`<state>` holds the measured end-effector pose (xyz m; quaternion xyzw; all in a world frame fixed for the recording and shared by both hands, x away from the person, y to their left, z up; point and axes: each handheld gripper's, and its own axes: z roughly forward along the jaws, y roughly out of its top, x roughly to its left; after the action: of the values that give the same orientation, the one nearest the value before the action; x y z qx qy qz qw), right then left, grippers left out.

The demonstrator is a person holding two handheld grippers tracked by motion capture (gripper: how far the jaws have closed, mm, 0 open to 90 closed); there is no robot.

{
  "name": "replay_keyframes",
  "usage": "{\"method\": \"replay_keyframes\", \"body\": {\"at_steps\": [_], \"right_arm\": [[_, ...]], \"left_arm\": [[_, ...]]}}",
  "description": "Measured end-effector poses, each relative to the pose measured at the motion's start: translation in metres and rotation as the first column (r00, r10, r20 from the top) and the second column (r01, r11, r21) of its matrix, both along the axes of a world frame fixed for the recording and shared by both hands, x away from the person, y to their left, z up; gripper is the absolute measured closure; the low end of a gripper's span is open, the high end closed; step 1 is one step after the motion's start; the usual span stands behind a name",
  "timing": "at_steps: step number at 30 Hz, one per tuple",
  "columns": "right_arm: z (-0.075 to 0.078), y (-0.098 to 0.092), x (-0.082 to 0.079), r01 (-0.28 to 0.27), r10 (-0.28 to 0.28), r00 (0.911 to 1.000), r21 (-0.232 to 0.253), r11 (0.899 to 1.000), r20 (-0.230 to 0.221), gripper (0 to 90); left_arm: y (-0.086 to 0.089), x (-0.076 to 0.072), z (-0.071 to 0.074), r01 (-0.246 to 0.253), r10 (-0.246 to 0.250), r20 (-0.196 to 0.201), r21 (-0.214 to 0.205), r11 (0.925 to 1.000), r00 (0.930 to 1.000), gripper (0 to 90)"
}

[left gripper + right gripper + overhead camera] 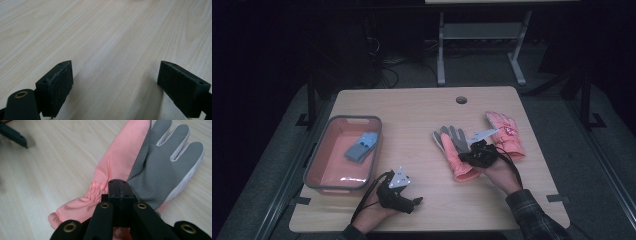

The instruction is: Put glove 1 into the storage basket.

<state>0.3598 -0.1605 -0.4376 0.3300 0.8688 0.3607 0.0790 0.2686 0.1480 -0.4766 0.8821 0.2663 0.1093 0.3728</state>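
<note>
Pink glove (120, 162) lies flat, grey palm up, on table (412, 110).

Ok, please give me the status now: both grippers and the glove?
Left hand-held gripper open, idle on the table. Right hand-held gripper shut, at the pink-and-grey glove; grip on fabric unclear. Second pink glove beside; nothing in the way.

- We see the table (422, 107) as pale wood-grain laminate, smooth with a soft sheen.
- The near glove (150, 170) is thin pink cloth, gathered at the wrist, with a grey, dimpled, rubbery-looking palm.
- Beside that glove, the second glove (507, 134) looks like the same pink cloth.
- The tray (319, 155), well apart from the glove, seems smooth plastic, faintly glossy inside.
- The left gripper (115, 87) has matt black, slightly rough pads.
</note>
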Motion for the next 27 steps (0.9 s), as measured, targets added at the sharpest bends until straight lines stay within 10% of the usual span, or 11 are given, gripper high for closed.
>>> {"method": "replay_keyframes", "body": {"at_steps": [19, 27], "right_arm": [[0.001, -0.027, -0.069, -0.08, 0.08, 0.9965, 0.024, 0.997, -0.021, 89.7], [0.013, -0.025, -0.055, -0.009, 0.008, 0.9997, 0.042, 0.999, 0.023, 89.6]], "left_arm": [[0.0, 0.0, 0.0, -0.001, 0.001, 0.0, 0.001, 1.0, 1.0, 12.5], [0.0, 0.001, 0.0, -0.004, 0.004, 0.001, 0.003, 1.0, 1.0, 12.5]]}}
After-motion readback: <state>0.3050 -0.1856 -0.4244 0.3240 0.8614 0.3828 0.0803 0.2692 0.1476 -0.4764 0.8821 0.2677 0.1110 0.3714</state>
